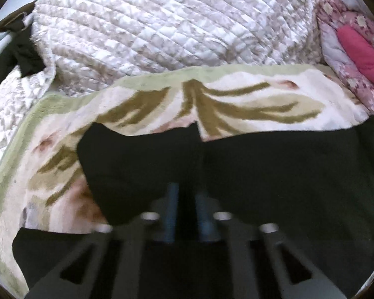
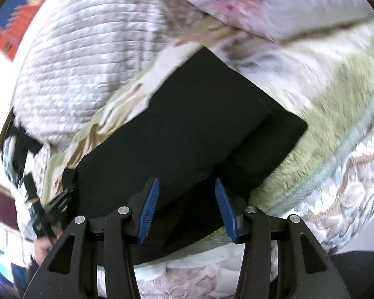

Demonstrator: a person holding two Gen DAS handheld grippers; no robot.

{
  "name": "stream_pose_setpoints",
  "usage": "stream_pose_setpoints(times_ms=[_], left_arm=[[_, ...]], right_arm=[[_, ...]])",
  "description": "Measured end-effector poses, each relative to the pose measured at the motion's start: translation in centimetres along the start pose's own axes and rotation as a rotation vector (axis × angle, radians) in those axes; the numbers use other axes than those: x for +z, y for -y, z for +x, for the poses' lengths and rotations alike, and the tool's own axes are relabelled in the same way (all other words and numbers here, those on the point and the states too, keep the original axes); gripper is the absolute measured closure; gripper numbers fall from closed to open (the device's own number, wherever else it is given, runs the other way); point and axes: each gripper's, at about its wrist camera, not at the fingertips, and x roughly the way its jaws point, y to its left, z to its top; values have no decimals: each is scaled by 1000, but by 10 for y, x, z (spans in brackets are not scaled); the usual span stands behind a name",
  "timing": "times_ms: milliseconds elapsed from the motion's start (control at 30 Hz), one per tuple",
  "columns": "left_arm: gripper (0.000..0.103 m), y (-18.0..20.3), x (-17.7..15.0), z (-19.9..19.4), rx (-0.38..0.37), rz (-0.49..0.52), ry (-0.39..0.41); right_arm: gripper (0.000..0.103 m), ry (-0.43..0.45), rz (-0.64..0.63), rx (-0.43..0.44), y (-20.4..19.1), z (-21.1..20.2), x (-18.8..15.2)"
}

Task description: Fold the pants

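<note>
Black pants [image 1: 261,174] lie on a cream and green floral blanket [image 1: 236,94]. In the left wrist view a flap of the pants rises between my left gripper's [image 1: 187,191] blue pads, which stand close together on the fabric. In the right wrist view the pants [image 2: 187,129] form a flat, partly folded rectangle. My right gripper [image 2: 187,186] is open and empty, just above the near edge of the pants. My left gripper also shows at the left of that view [image 2: 52,204], blurred.
A quilted white bedspread [image 1: 162,25] is heaped behind the blanket. A pink floral quilt [image 1: 356,57] lies at the right. Dark clothing [image 1: 20,49] sits at the far left. A lace-patterned bed cover [image 2: 356,194] borders the blanket at the right.
</note>
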Motion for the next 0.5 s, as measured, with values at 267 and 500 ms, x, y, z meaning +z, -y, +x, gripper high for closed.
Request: stream_pose_setpoints(times_ms=[267, 500], left_arm=[[96, -31, -13, -12, -29, -143, 37], [94, -11, 13, 19, 28, -37, -30]], right_arm=[[55, 61, 65, 35, 3, 3, 11], [56, 62, 68, 9, 0, 9, 16]])
